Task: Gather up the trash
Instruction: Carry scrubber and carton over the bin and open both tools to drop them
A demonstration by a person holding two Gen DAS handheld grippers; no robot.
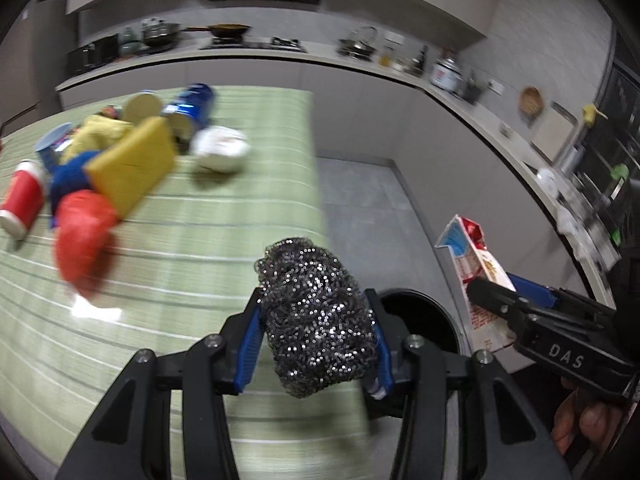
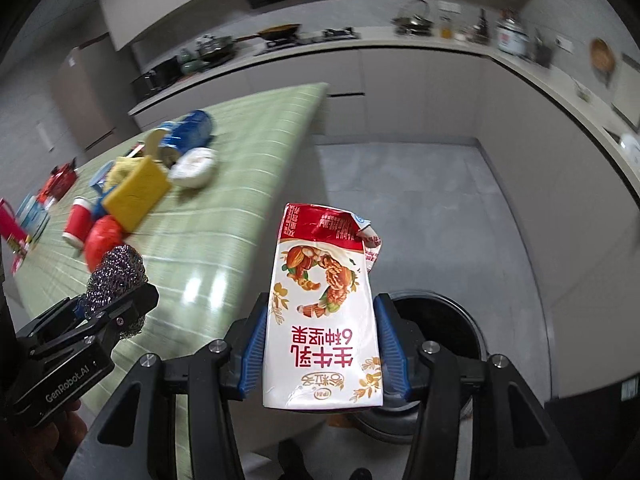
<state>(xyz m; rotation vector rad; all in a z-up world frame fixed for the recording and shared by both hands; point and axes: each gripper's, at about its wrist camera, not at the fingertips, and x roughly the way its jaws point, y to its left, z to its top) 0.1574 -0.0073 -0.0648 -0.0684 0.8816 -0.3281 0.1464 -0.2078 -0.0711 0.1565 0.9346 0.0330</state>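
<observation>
My left gripper [image 1: 316, 328] is shut on a grey steel-wool scourer [image 1: 316, 316], held above the right edge of the green table [image 1: 180, 260]. My right gripper [image 2: 322, 340] is shut on a red-and-white milk carton [image 2: 324, 312], its torn top pointing away. Both show in each other's view: the carton [image 1: 476, 276] in the right gripper [image 1: 486, 298], the scourer [image 2: 116, 276] in the left gripper [image 2: 110, 310]. A round black trash bin [image 2: 444, 320] stands on the floor just beyond both grippers, also in the left wrist view as the bin [image 1: 420, 316].
A pile of trash lies on the table's left: a yellow sponge [image 1: 132, 164], a red ball-like thing [image 1: 84, 236], a red cup [image 1: 24, 200], a blue can [image 1: 192, 104], a white bowl [image 1: 220, 148]. Grey floor [image 2: 420, 200] and kitchen counters [image 2: 400, 44] lie beyond.
</observation>
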